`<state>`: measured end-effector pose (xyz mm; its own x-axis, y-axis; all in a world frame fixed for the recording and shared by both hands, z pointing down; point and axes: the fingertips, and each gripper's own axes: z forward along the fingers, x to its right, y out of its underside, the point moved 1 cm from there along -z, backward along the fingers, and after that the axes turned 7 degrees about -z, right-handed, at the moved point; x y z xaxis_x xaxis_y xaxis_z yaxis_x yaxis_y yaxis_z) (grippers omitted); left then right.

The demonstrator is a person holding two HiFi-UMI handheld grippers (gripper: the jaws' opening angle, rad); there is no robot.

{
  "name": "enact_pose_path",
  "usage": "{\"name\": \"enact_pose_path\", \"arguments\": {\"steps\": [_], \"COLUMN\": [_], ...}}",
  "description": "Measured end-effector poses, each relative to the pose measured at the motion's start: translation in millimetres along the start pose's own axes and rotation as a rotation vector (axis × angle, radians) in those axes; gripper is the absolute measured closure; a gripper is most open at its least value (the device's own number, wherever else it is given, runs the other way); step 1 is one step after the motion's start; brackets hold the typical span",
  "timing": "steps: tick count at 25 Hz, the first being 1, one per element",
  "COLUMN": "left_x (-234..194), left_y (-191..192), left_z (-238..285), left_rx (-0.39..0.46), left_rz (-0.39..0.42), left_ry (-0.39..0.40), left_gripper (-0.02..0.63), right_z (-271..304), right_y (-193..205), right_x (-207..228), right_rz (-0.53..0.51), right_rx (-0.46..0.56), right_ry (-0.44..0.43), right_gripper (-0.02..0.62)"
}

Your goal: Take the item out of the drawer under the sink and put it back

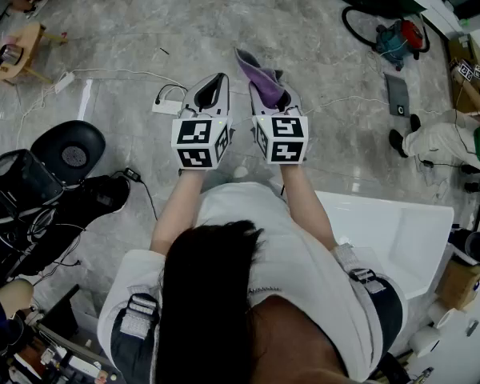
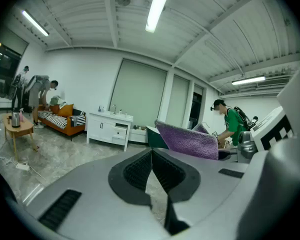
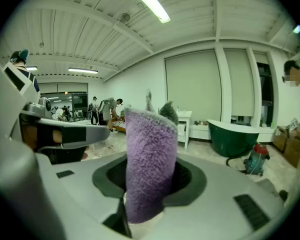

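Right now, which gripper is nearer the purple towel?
Right. The right gripper is clamped on the purple towel; the left gripper sits beside it, shut and empty, not touching.

Fuzzy purple terry cloth point(image 3: 150, 134), greyish along the top edge, set against black ribbed pads of pale grey right tongs point(image 3: 151, 159). Pale grey left tongs point(image 2: 152, 151), same black pads. Marker cubes point(image 1: 202, 142): white faces, black square patterns. Grey-veined marble floor point(image 1: 248, 14). Glossy white basin point(image 1: 400, 230). Dark green tub point(image 3: 237, 134). Teal-and-red vacuum cleaner point(image 1: 396, 38).
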<state>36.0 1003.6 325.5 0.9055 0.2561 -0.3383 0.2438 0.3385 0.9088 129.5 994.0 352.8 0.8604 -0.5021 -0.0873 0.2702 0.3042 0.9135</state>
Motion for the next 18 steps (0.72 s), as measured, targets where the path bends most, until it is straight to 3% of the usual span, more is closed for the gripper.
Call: {"name": "enact_pose_path", "arguments": {"steps": [11, 16, 18], "left_x": [-21.0, -42.2, -51.3], "left_y": [-2.8, -5.1, -5.3], "left_z": [1.2, 4.3, 4.4], "left_rx": [-0.012, -0.017, -0.019], "left_rz": [-0.003, -0.001, -0.005], "left_ry": [0.011, 0.016, 0.023], "left_gripper": [0.602, 0.601, 0.603], "right_z": [16.2, 33.0, 38.0], "right_y": [-2.7, -3.7, -3.3], "right_x": [-14.9, -28.5, -33.4], "right_rz": [0.026, 0.154, 0.145], "right_rx": [-0.015, -0.012, -0.019], "right_ry": [0.007, -0.040, -0.023], "right_gripper": [0.428, 0.425, 0.423]}}
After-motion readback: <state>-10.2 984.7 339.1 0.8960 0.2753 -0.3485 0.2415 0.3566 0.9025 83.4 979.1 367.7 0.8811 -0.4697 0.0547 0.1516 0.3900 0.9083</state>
